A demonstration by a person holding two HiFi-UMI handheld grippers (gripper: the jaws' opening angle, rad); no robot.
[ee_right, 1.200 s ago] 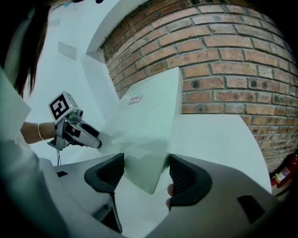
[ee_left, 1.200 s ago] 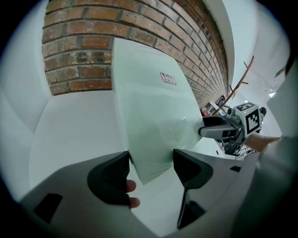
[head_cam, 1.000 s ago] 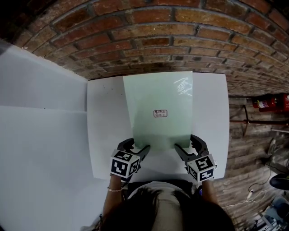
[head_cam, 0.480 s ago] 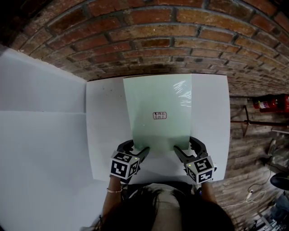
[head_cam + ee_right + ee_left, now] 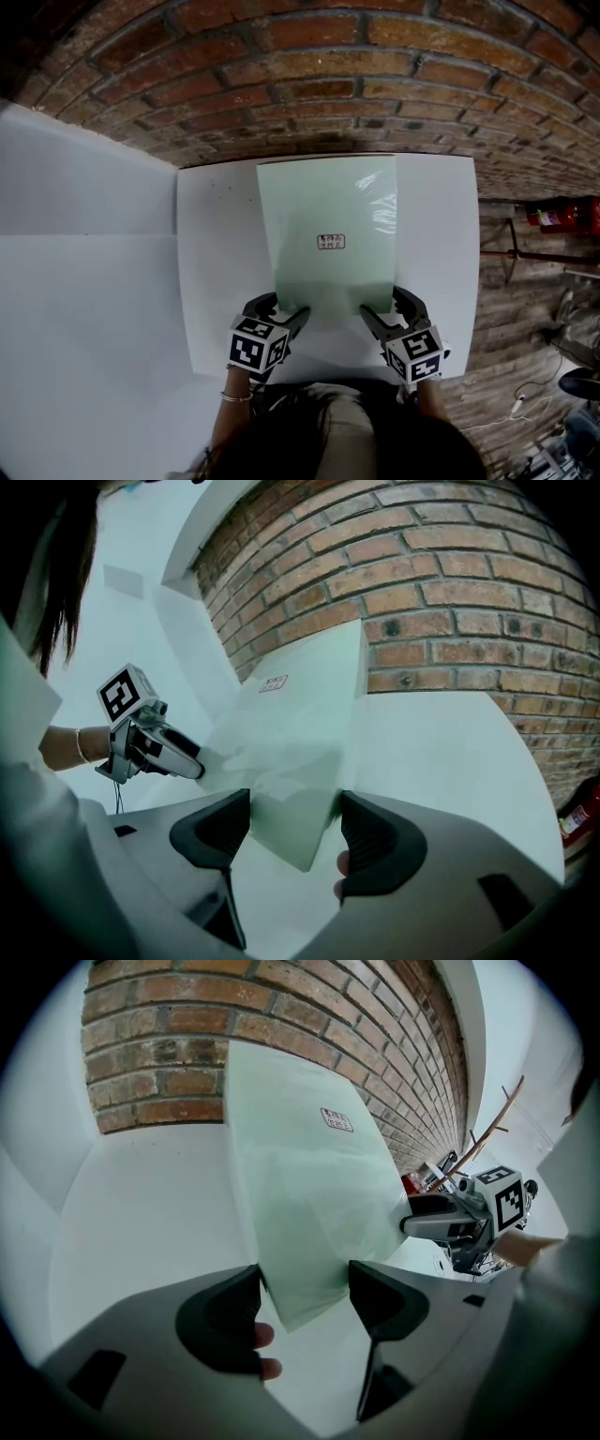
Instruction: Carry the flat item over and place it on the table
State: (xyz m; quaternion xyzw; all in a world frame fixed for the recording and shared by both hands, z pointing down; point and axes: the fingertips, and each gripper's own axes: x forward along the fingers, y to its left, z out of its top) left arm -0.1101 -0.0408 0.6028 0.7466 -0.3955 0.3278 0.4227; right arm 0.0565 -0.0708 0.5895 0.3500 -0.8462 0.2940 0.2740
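A pale green flat sheet with a small printed label lies on the white table, its far edge close to the brick wall. My left gripper is open around the sheet's near left corner, and the jaws stand well apart on either side of it. My right gripper is open in the same way around the near right corner. The left gripper view shows the right gripper across the sheet. The right gripper view shows the left gripper past the sheet.
A brick wall runs right behind the table. White panels adjoin the table on the left. On the right are a wooden floor, a red fire extinguisher and cables. The person stands at the table's near edge.
The sheet has shifted slightly toward me and its far edge has settled inside the table's back edge. Both grippers have stayed almost where they were, still at the near corners.
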